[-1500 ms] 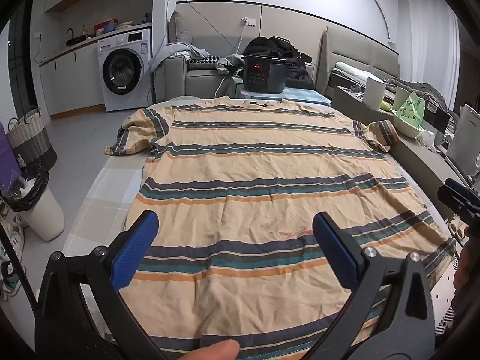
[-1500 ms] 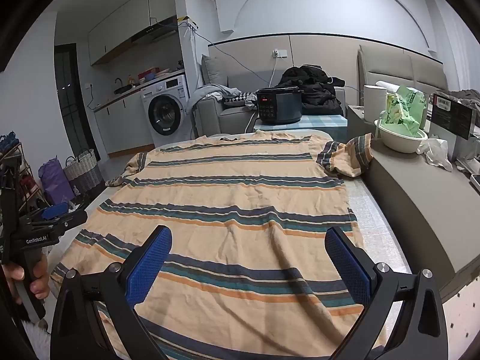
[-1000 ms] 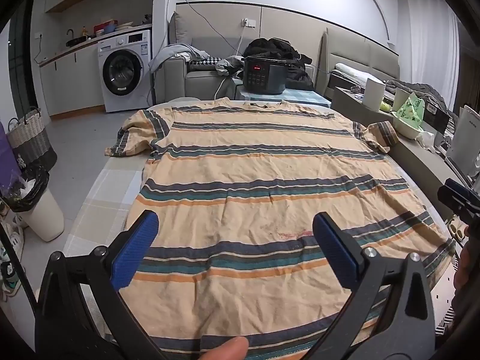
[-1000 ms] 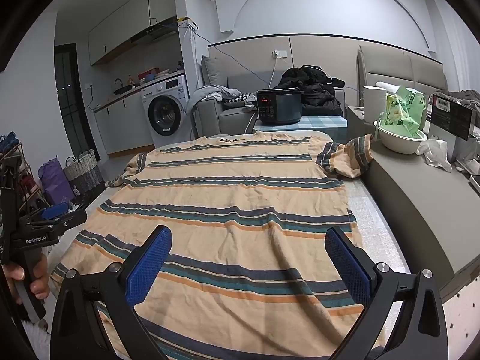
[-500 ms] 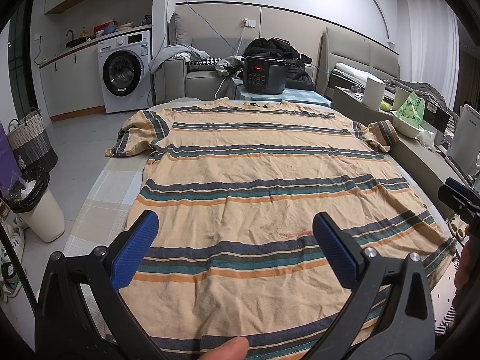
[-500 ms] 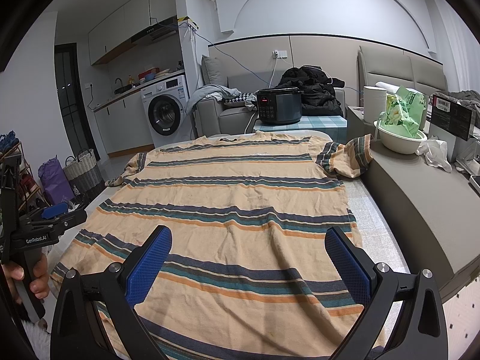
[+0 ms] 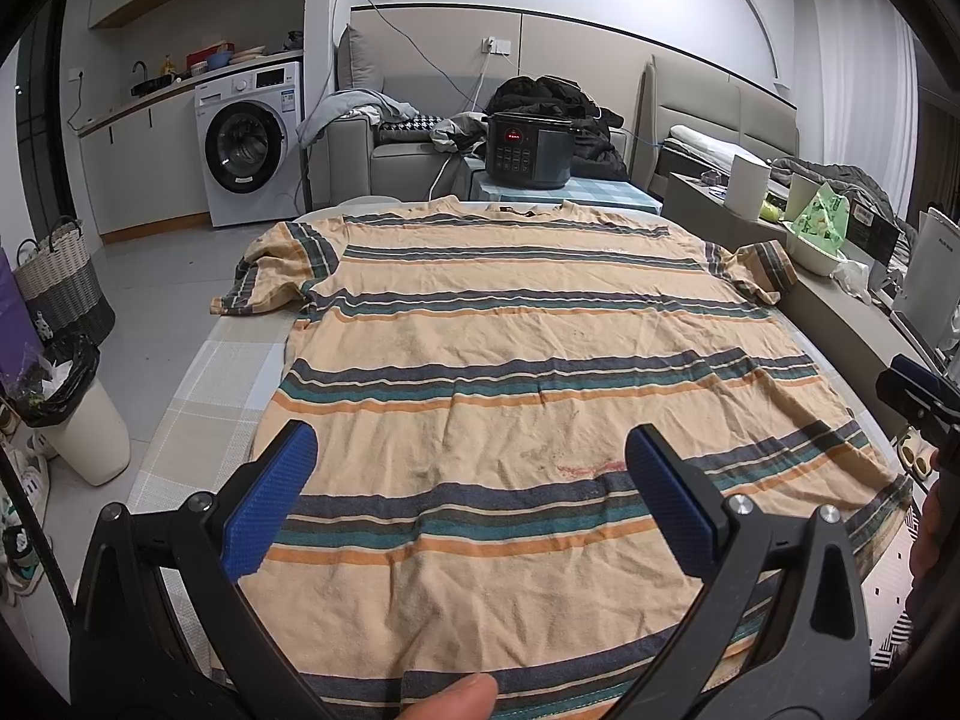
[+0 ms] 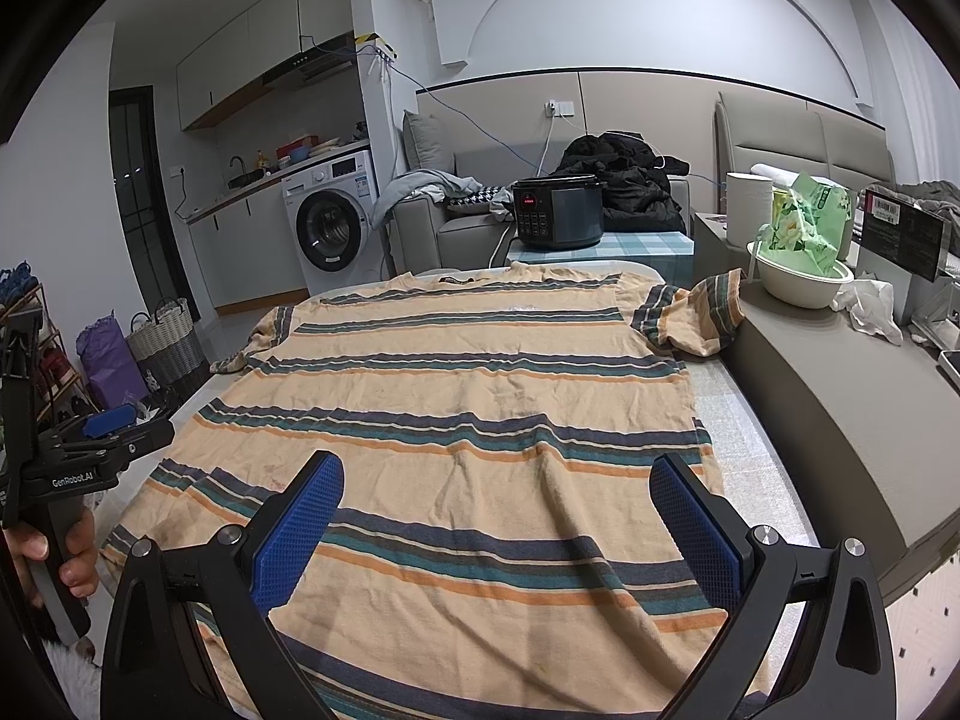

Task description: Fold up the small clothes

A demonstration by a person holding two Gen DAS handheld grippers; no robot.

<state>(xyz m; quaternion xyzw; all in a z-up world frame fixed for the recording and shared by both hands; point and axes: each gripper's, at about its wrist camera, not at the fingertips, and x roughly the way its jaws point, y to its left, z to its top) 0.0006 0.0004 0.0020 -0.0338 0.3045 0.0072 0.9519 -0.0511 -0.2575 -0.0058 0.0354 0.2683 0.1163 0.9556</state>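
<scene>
A peach T-shirt (image 7: pixel 528 360) with dark blue, teal and orange stripes lies spread flat on the table, collar at the far end, hem toward me. It also shows in the right wrist view (image 8: pixel 468 420). My left gripper (image 7: pixel 474 480) is open and empty, held above the shirt's lower half. My right gripper (image 8: pixel 498 510) is open and empty, above the hem's right part. The left sleeve (image 7: pixel 270 276) hangs over the table's left edge. The right sleeve (image 8: pixel 690 312) is bunched against the grey counter.
A grey counter (image 8: pixel 840 420) runs along the table's right side with a bowl (image 8: pixel 798 276) and a paper roll (image 8: pixel 747 204). A black cooker (image 7: pixel 528 144) stands beyond the collar. A white bin (image 7: pixel 78 414) and a basket (image 7: pixel 60 282) stand on the floor at left.
</scene>
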